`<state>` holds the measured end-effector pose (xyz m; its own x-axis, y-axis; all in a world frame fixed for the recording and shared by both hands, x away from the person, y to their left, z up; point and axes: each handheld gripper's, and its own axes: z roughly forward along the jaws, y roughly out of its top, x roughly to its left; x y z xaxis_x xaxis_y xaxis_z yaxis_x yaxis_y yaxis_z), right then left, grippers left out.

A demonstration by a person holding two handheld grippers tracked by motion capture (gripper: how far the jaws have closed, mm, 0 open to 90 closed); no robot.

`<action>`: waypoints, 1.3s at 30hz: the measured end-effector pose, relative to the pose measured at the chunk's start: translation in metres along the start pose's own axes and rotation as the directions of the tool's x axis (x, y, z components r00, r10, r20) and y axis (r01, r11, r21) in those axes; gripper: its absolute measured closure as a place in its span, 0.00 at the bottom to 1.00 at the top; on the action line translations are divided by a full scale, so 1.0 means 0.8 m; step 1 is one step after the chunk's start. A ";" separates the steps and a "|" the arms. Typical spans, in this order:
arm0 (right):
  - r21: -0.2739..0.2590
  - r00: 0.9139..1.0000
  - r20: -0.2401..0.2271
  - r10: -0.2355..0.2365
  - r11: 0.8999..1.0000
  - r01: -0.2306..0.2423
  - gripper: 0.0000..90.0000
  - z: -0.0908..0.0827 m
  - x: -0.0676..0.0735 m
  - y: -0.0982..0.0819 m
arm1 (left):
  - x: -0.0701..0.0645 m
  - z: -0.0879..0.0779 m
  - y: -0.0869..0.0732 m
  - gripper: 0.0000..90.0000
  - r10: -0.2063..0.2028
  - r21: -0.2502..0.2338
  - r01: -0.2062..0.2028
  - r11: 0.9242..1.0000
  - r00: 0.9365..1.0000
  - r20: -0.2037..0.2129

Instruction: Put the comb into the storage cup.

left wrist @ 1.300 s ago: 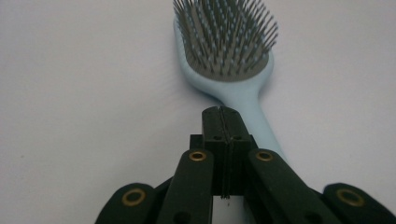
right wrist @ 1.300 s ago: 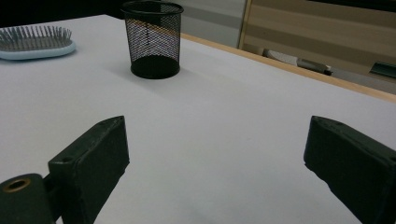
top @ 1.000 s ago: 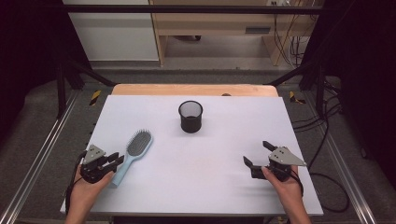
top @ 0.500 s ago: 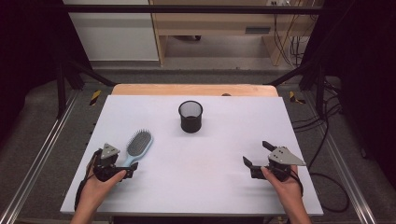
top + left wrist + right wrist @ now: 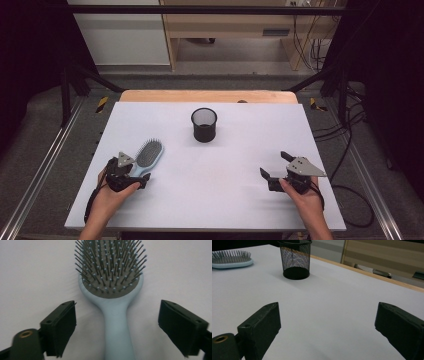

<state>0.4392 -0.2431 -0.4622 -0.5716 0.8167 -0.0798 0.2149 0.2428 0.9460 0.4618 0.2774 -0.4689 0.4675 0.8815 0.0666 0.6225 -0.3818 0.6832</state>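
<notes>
High view: a white table [image 5: 225,200] carries a pale blue hairbrush [image 5: 146,157] at its left front, bristles up, head pointing away from the person and slightly right. A black mesh cup [image 5: 204,124] stands upright near the table's middle, toward the far edge, well apart from the brush. The left gripper [image 5: 136,181], held in the person's left hand [image 5: 107,197], sits at the handle end of the brush. The right gripper [image 5: 272,167], held in the right hand [image 5: 302,195], rests at the right front of the table, well apart from both objects, with nothing between its jaws.

Left gripper view: the hairbrush [image 5: 112,302] lies flat on the white surface, its handle running straight down the middle between the two black jaws. The jaws stand wide, one on each side of the handle, with clear table showing between each pad and the handle; neither pad touches it. The jaws have just been closing somewhat, the handle between them but not clamped.

Right gripper view: the right gripper [image 5: 328,322] has its jaws spread wide over bare table. The mesh cup [image 5: 295,258] stands upright farther off, and the brush head [image 5: 232,258] lies beyond it at upper left.
</notes>
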 end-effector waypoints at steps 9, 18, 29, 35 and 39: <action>0.006 1.000 -0.001 0.002 1.000 -0.002 0.07 0.001 0.001 0.000 | 0.004 0.002 -0.001 0.52 -0.015 0.027 0.015 1.000 1.000 0.016; 0.011 1.000 0.000 0.000 1.000 0.000 0.07 0.001 0.001 -0.001 | 0.005 0.002 -0.002 0.58 -0.027 0.034 0.026 0.999 0.999 0.018; 0.014 1.000 0.002 -0.001 1.000 0.001 0.07 0.001 0.001 -0.001 | -0.004 0.001 -0.001 0.76 0.017 0.039 -0.018 0.999 1.000 0.023; 0.012 1.000 0.003 -0.003 1.000 0.003 0.07 0.000 0.001 -0.001 | -0.003 0.001 -0.001 0.77 0.022 0.035 -0.023 0.999 0.999 0.030; 0.011 1.000 0.003 -0.001 1.000 0.001 0.07 0.000 0.001 -0.001 | -0.001 0.000 -0.002 0.77 0.020 0.031 -0.021 0.999 0.999 0.046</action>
<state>0.4386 -0.2426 -0.4631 -0.5699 0.8177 -0.0818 0.2228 0.2496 0.9424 0.4601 0.2775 -0.4699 0.5080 0.8601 0.0468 0.6318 -0.4090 0.6584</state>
